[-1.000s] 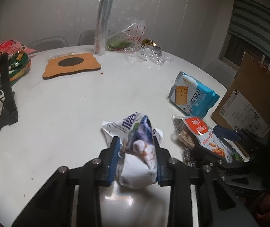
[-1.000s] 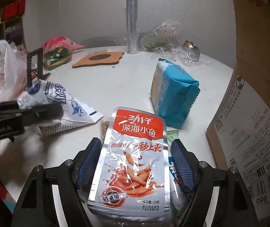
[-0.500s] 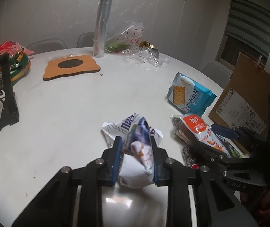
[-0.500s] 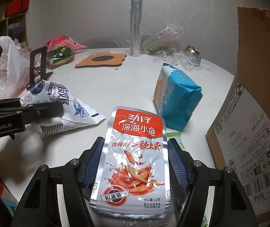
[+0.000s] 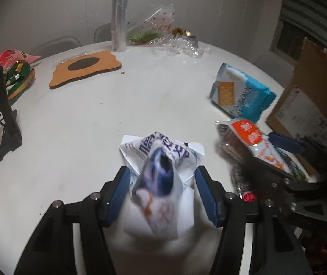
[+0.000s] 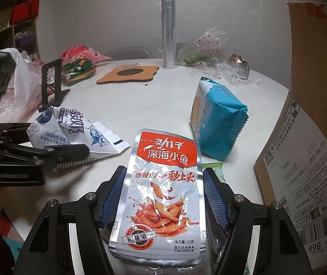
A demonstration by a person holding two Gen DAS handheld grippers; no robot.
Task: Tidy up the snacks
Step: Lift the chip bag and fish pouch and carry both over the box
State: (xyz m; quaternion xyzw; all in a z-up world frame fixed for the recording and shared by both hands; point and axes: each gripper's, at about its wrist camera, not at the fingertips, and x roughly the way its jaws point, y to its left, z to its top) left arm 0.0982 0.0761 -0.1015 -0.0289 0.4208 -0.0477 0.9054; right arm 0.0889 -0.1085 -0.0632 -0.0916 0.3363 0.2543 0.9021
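Opening at this instant, the left tool (image 5: pixel 162 197) had the crumpled white-and-blue milk pouch (image 5: pixel 161 183) between its blue pads, with gaps visible on both sides, so the pouch read as released rather than gripped. The pouch looked blurred in the left wrist view and lay on the white worktop (image 5: pixel 76 123), its printed end pointing away from the tool and its long axis running roughly along the fingers.

The right tool (image 6: pixel 163 197) straddled the silver-and-red fish snack packet (image 6: pixel 163 183). The packet's long axis ran straight out along the fingers, red header farthest away. Its edges lay at or just inside the pads; I could not tell whether they pressed on it, so contact was judged light at most, and the tool was noted as not clenched.

Key relation: the cardboard box (image 6: pixel 305 151) stood just to the right of the right tool, near the packet; the right hand was therefore nearer to it than the left. The blue cracker pack (image 6: pixel 216 119) lay ahead and right, between packet and box. Whether the box was the intended destination is a judgement only.

Pose: both tools pitched downward toward the worktop, side by side, the left one visible at the left edge of the right wrist view.
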